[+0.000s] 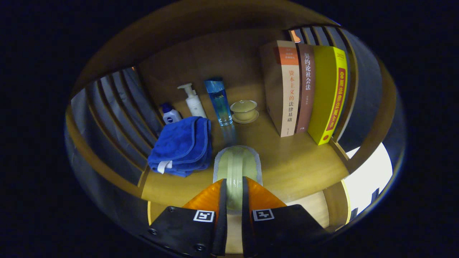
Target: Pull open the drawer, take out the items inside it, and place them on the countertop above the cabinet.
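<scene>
Broadly, a wooden worktop (294, 161) spreads ahead of the gripper, smooth and honey-coloured, with a plain wooden back panel and slatted sides. Three tall hardback books (308, 89) stand upright together at its right end, one tan with an orange band, one brown, one bright yellow. A blue towel (183, 145) lies folded on the left, soft and fluffy, with a stitched border and a small white tag at its near corner. Behind it stand a white pump bottle (193, 102), a tall clear blue glass bottle (219, 104) of square section, and a squat white bottle with a blue cap (169, 114). Right of the blue bottle sits a small lidded cup (244, 109) on its saucer, pale glazed ceramic. The gripper (234, 200) is nearly closed, both fingers pressing on a pale green, glossy, rounded object (235, 165) that sticks out ahead of them over the near worktop; what it is I cannot tell.
</scene>
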A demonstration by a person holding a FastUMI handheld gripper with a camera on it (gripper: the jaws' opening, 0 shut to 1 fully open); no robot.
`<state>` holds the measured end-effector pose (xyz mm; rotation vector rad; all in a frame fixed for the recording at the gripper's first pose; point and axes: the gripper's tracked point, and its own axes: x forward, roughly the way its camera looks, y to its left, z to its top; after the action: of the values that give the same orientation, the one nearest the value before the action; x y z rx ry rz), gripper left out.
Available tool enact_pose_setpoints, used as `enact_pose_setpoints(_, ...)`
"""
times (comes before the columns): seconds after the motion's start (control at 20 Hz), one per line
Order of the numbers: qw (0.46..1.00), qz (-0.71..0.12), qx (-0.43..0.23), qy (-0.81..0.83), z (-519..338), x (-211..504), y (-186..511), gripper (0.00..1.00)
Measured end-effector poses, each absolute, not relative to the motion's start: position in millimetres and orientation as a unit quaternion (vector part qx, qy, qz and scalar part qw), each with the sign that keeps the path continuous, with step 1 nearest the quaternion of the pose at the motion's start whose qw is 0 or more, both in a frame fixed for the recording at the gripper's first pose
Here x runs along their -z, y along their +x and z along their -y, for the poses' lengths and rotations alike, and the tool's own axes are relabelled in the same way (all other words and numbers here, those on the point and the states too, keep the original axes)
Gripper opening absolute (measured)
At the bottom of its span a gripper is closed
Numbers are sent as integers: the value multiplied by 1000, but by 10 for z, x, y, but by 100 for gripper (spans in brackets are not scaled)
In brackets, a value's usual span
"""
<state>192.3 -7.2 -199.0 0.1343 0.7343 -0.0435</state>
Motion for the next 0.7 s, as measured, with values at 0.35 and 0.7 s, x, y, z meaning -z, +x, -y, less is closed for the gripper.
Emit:
enact_pose_setpoints(0.35, 926, -370, 19, 66, -17, 2317, 2112, 33)
enact_pose_setpoints(0.7, 950, -303, 6, 73, -118, 1708, 1795, 82)
